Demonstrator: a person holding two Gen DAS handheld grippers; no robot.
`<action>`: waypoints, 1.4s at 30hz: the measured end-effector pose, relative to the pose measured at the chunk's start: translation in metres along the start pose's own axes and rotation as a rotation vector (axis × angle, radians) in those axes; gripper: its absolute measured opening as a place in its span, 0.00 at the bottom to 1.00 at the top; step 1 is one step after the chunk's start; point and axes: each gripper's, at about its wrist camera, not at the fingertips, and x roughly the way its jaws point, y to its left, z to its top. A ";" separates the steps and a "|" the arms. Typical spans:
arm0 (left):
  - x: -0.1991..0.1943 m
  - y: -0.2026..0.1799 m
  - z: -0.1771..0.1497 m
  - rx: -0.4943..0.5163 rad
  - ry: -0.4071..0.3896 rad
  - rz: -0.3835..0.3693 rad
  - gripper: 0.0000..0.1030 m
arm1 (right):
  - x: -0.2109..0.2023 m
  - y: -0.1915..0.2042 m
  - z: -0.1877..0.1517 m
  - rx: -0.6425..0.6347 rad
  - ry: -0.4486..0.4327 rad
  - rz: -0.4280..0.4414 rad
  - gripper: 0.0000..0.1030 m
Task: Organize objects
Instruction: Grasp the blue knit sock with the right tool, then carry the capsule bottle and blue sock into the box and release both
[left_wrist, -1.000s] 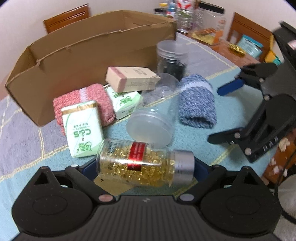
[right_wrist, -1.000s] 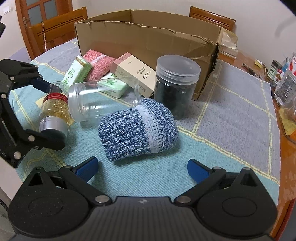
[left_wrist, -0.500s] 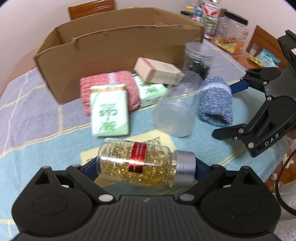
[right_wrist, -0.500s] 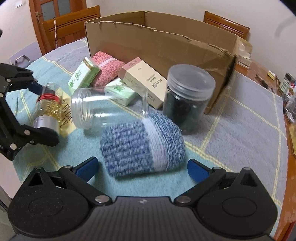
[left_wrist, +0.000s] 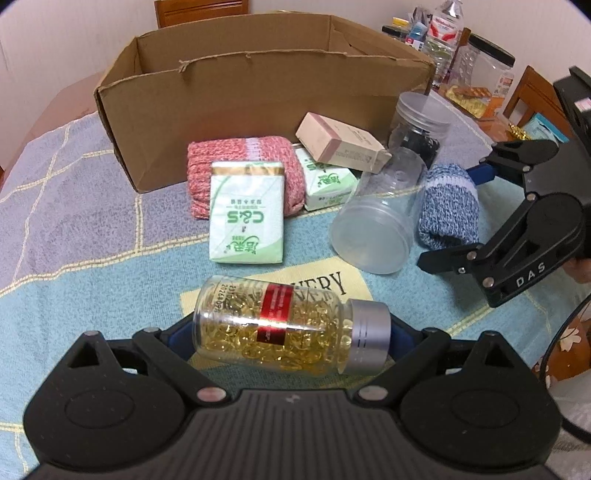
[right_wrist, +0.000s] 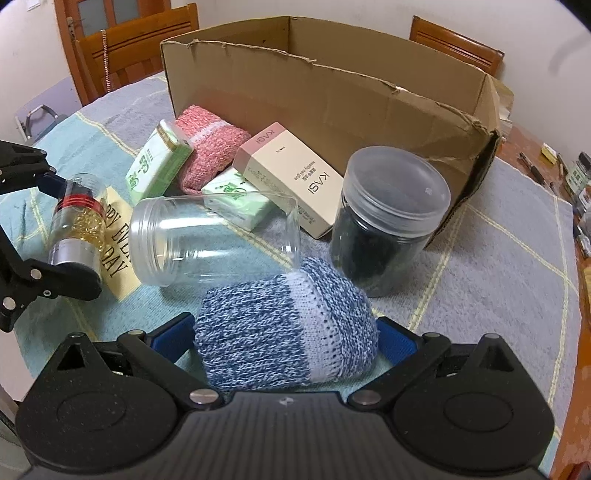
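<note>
Since a second ago, your right tool (right_wrist: 286, 338) has been closing in on the blue knitted roll (right_wrist: 286, 328), which now sits between its blue fingers (right_wrist: 173, 338); they are flanking it closely, but you cannot tell whether they are gripping it. Your left tool (left_wrist: 291, 332) is still clenching the bottle of golden capsules (left_wrist: 291, 332), holding it sideways with its silver cap pointing right, raised above the worktop (left_wrist: 74, 288) and its blue checked cloth.

Ahead, an open cardboard box (left_wrist: 258, 99) is standing at the back. In front of it, a pink knitted roll (left_wrist: 240, 162) is lying with a green tissue pack (left_wrist: 246, 218) leaning on its near side. A second green pack (left_wrist: 327, 182) is lying beside them, with a pink and cream carton (left_wrist: 340, 146) resting on top. An empty clear jar (right_wrist: 214, 240) is lying on its side just beyond the blue roll, and a lidded jar of dark contents (right_wrist: 388, 221) is standing upright next to the box's corner.
</note>
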 end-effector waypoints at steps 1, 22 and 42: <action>0.000 0.001 0.001 -0.001 0.001 -0.004 0.93 | 0.000 0.001 0.000 0.001 0.000 -0.006 1.00; -0.030 0.013 0.028 0.036 -0.003 -0.045 0.93 | -0.030 -0.002 0.009 0.146 0.061 -0.066 0.79; -0.078 0.035 0.120 0.059 -0.146 0.010 0.93 | -0.107 0.003 0.081 0.152 -0.120 -0.118 0.79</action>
